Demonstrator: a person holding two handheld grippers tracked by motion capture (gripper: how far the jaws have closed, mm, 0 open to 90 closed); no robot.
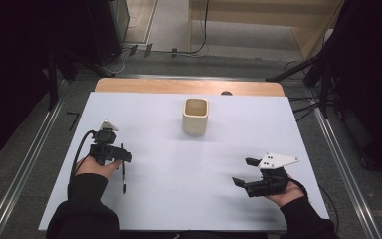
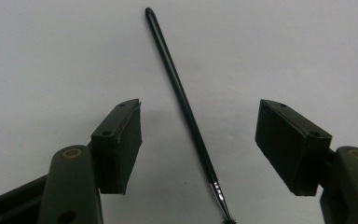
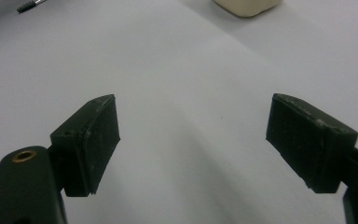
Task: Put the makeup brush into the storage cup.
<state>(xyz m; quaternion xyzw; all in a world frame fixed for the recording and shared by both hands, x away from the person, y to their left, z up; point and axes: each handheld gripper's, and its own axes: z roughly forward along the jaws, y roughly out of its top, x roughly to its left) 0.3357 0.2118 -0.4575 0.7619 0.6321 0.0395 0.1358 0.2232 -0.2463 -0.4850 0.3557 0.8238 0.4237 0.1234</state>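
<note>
Left gripper [image 1: 121,158] spread above a thin black brush [image 1: 124,175]; right gripper [image 1: 245,172] spread, empty.
High view: both hands rest low on the white table [image 1: 179,199], cream cup [image 1: 195,116] beyond. Left gripper view: jaws point down, brush [image 2: 186,116] lies between them untouched. Right gripper view: jaws wide over bare surface, cup [image 3: 247,6] ahead.

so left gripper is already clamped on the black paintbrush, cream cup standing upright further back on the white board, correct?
Not clamped. In the left gripper view the left gripper stands open, the black paintbrush lying on the white board between the jaws, touching neither pad. The cream cup does stand upright further back.
</note>
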